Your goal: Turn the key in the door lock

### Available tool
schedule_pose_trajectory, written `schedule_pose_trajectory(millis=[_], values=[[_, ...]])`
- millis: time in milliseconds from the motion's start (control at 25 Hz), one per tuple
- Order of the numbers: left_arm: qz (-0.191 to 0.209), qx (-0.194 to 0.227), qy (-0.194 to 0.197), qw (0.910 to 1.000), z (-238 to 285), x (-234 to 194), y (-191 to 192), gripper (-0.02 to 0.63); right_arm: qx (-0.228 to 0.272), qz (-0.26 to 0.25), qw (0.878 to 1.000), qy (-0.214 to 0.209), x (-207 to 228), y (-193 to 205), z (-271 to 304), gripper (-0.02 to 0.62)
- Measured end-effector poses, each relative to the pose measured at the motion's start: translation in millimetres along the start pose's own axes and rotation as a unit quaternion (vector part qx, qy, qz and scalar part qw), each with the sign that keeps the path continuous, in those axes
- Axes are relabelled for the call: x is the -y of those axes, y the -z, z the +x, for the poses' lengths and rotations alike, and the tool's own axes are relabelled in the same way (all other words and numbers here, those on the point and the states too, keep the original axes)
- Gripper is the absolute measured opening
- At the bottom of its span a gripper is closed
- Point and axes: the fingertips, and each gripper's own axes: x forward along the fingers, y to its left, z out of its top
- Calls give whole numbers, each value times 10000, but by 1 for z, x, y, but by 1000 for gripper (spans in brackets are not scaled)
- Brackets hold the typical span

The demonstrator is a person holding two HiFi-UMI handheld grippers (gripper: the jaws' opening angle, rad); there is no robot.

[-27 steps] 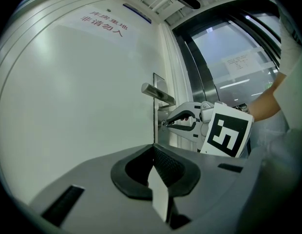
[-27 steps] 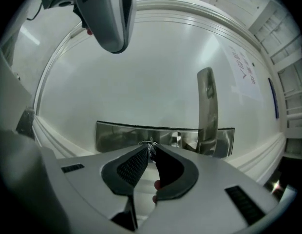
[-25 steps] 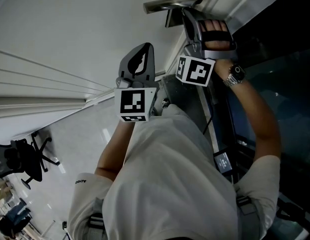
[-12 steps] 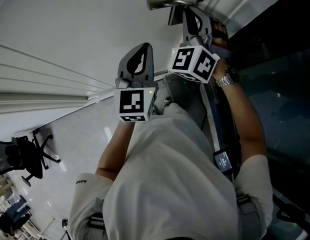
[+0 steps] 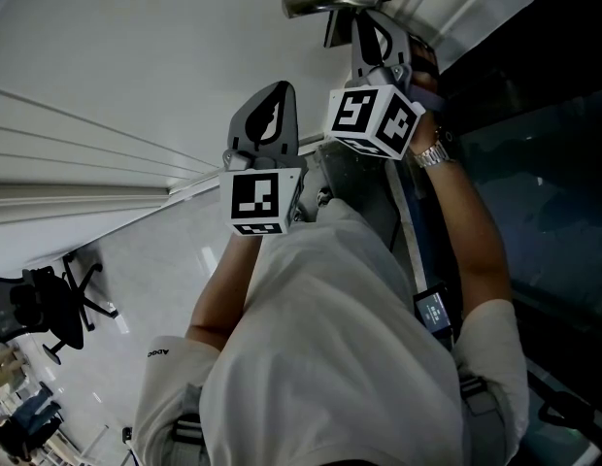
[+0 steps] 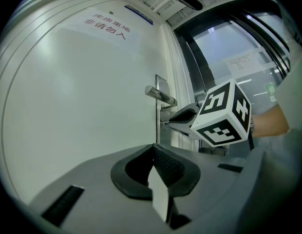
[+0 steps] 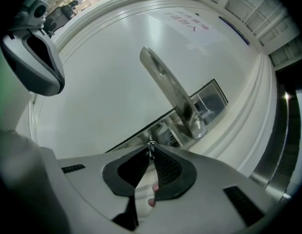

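1 small metal key sits pinched at the very tips of the right tongs. Their jaws have just been closing and now stand narrow, with the key's head between the ribbed pads. Only a glint of bright metal shows past the tips; its shape and any cut teeth are hidden. The blade is presumably in the lock straight ahead of those tongs, just under the lever handle on the white door.

I judge the key light, stiff and thin. It looks smooth enough to slip between the pads if the lock resists, and it could bend if twisted off its own line. The best hold is flat across the head, pads on its 2 broad faces and close to the lock, so that a roll of the wrist goes straight into the blade.

The left tongs are closed on nothing. They hang back from the door, off to the side of the right tongs, with no share in the grip.
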Motion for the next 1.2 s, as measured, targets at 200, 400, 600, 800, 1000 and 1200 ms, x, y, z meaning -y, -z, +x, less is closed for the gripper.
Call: schedule_pose_trajectory(millis=[200, 400, 600, 800, 1000, 1200], values=[[-3, -1, -3, 10000, 0, -1, 1, 9, 41, 1025, 9944, -236, 4, 1, 0, 8], [10, 15, -19, 10000, 0, -5, 0, 9, 53, 1850, 9820, -378, 6, 2, 1, 8], [35, 20, 9, 10000, 1, -3, -2, 9, 75, 3469, 9342, -835, 11, 5, 2, 9], [54, -3, 40, 10000, 3, -2, -2, 9, 95, 4951, 8606, -1189, 14, 10, 3, 9], [49, 0, 53, 10000, 4, -1, -2, 9, 60, 6547, 7393, -1575, 16, 17, 4, 9], [44, -19, 43, 10000, 4, -1, -1, 9, 87, 7763, 6025, -1851, 16, 20, 4, 9]])
